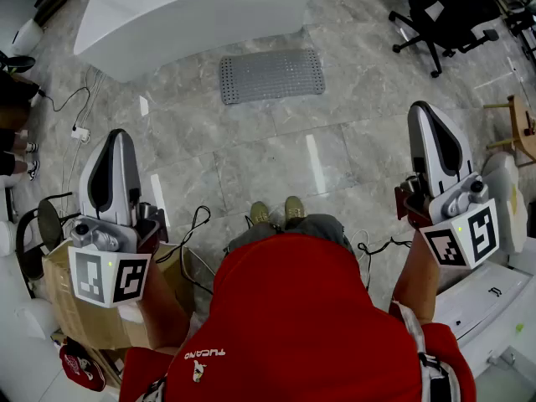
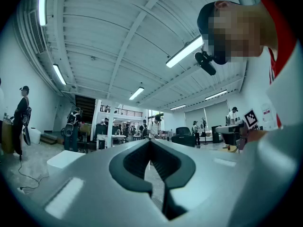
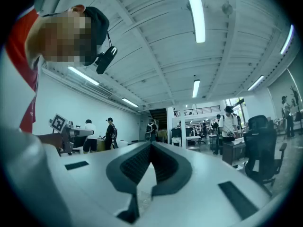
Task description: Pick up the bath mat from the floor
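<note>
On floor at 12 o'clock: bath mat point(image 1: 271, 75), well apart from left gripper point(image 1: 115, 143) at 9, right gripper point(image 1: 424, 114) at 3. Jaws squeezed together, empty. Risk: closed jaws just push flat mat.

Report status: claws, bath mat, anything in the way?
Left claw shut, empty. Right claw shut, empty. Bath mat flat on floor ahead, untouched, beside white fixture. Only cables by the shoes.
</note>
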`<action>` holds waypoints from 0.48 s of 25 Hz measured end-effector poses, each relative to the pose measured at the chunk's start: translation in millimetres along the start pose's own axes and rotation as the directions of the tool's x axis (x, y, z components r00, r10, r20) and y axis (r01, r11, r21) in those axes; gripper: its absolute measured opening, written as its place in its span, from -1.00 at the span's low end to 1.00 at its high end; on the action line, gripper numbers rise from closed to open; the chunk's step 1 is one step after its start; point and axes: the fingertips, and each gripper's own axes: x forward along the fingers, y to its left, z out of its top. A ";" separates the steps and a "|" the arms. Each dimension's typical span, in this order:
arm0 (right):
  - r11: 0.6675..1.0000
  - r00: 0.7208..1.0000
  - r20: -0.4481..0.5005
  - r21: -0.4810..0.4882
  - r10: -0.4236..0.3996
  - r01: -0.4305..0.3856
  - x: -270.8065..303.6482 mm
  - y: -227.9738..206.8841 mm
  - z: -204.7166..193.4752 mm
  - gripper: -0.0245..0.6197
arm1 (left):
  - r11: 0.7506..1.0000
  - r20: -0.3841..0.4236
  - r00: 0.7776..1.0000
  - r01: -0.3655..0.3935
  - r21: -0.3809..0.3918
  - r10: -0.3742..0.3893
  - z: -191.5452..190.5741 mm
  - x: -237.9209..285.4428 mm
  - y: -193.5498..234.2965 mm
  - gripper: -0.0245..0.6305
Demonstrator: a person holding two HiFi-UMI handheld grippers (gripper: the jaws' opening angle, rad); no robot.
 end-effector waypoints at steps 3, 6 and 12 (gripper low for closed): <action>1.000 1.000 0.000 0.003 0.001 -0.001 -2.9 -0.7 -0.5 -0.92 | 1.000 0.001 1.000 -0.002 0.002 0.002 1.1 -2.0 -3.3 -0.91; 1.000 1.000 0.002 0.004 0.004 -0.004 -3.9 -2.3 0.2 -0.92 | 1.000 0.001 1.000 -0.004 0.005 0.004 2.0 -2.4 -6.0 -0.91; 0.999 0.999 0.029 0.031 0.028 -0.029 -5.1 -6.1 2.2 -0.92 | 1.000 -0.003 1.000 -0.022 0.011 0.022 2.9 -2.5 -8.4 -0.91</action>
